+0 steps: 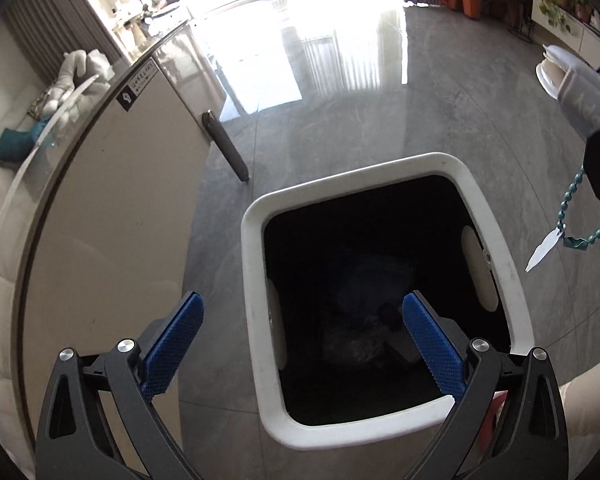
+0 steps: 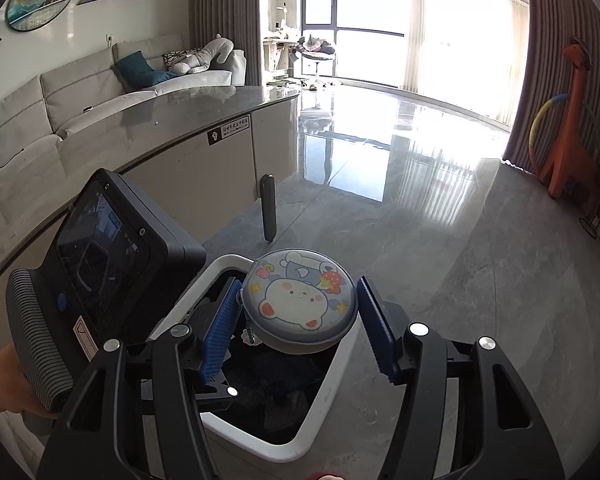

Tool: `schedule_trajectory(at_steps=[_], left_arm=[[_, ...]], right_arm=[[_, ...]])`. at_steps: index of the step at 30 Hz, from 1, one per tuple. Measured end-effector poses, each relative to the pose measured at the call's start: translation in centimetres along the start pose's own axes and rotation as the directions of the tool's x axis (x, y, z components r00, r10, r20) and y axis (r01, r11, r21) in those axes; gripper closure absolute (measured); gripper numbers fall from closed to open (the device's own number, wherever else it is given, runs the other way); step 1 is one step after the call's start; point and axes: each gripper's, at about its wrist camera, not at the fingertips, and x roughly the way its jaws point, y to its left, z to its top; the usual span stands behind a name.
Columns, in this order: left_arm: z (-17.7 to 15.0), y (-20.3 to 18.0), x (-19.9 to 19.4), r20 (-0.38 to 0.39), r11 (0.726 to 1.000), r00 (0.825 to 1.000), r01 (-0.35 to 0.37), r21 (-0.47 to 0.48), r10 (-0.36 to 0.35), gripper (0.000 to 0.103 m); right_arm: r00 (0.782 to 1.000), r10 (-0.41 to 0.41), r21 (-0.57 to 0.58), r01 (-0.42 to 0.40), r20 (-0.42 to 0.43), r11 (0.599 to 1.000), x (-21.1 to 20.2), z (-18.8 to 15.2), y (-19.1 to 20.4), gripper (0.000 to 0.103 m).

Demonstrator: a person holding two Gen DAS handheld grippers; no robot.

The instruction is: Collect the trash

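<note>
A: How were the grippers posed?
B: The left gripper (image 1: pixel 302 330) hung spread and empty above the white trash bin (image 1: pixel 496 216). The right gripper (image 2: pixel 299 322) clasped a round pouch (image 2: pixel 299 300) over the bin (image 2: pixel 324 412).
A: Its look?
B: Smooth grey disc, cartoon bear printed, teal bead chain (image 1: pixel 572 216) dangling.

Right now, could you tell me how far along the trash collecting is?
Some dark items already lie in the white bin. The left hand-held gripper hangs open and empty above its opening. The right hand-held gripper holds the round cartoon-bear pouch between its fingers over the bin. Left to do: release the pouch into the bin.
</note>
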Motion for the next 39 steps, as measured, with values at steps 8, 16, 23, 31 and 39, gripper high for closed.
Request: schedule_trajectory(at_steps=[8, 16, 23, 31, 39], left_arm=[[-0.6, 6.4, -2.2, 0.033, 0.983, 0.999, -0.015, -0.183, 0.021, 0.005], [-2.3, 9.7, -4.2, 0.053, 0.964, 0.997, -0.032, -0.262, 0.047, 0.005], [-3.6, 11.0, -5.3, 0.067, 0.96, 0.996, -0.036, -0.278, 0.057, 0.005], [-4.4, 13.6, -8.5, 0.133, 0.936, 0.986, -0.053, -0.348, 0.105, 0.005], [-5.6, 17.4, -12.3, 0.182, 0.894, 0.968, -0.077, -0.44, 0.173, 0.005]], right_arm=[[0.999, 0.037, 0.03, -0.036, -0.012, 0.999, 2.5, 0.4, 0.4, 0.043], [0.996, 0.002, -0.055, -0.007, -0.091, 0.998, 5.8, -0.5, 3.3, 0.009], [0.957, -0.156, -0.209, 0.105, -0.244, 0.972, 9.7, -2.2, 5.2, 0.005], [0.998, -0.037, -0.093, 0.033, -0.041, 0.995, 3.9, 1.6, 5.5, 0.005], [0.992, -0.021, -0.146, 0.039, 0.124, 0.988, 0.4, 5.8, 8.9, 0.005]])
